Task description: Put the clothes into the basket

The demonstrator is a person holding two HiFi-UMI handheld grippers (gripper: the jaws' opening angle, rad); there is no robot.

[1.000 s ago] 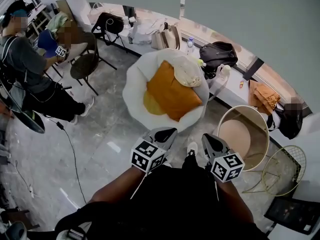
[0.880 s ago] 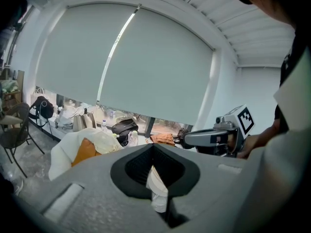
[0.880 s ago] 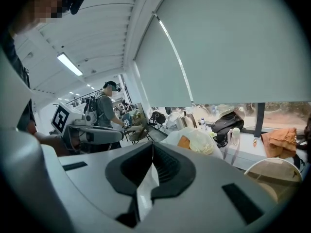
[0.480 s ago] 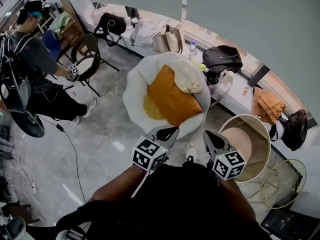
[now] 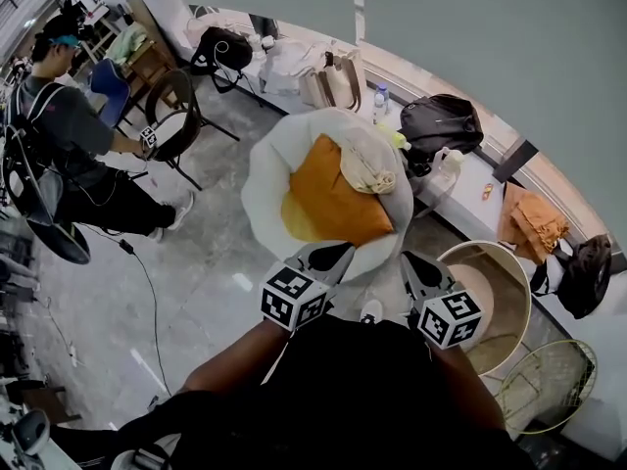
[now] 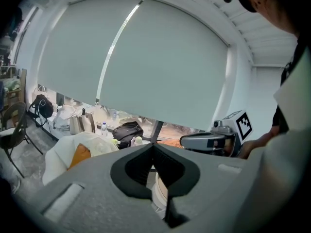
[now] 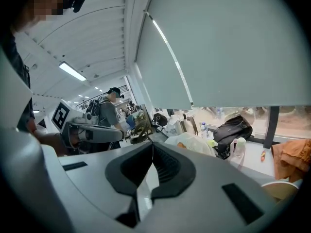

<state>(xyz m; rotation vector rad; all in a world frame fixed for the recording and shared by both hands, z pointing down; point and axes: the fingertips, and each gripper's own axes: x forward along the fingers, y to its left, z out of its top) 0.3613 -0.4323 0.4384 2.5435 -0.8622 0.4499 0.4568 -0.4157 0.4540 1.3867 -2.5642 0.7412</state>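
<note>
A grey marbled floor (image 5: 196,292) fills most of the head view, with a long white ledge (image 5: 468,186) running under the window blind. On the floor stands a white round cushioned seat (image 5: 260,179) heaped with the clothes: a big orange garment (image 5: 333,199), a yellow piece (image 5: 294,221) under its lower edge, and a crumpled cream garment (image 5: 370,169) on top toward the ledge. To the right of the seat, apart from it, is the round beige basket (image 5: 502,306), upright, with none of those clothes in it. A wire basket (image 5: 549,390) stands just beside it. Another orange garment (image 5: 534,225) lies on the ledge above the basket, and a black bag (image 5: 443,120) sits further along. A second person (image 5: 59,135) stands well off at the left. The left gripper (image 5: 331,256) and right gripper (image 5: 411,262) are held side by side near the seat's close edge, touching nothing. In each gripper's own view, the left gripper (image 6: 153,147) and the right gripper (image 7: 152,147) have their jaws pressed tip to tip with nothing between them. Each marker cube carries black-and-white square codes. The label on the small water bottle (image 5: 381,101) is too small to read.
</note>
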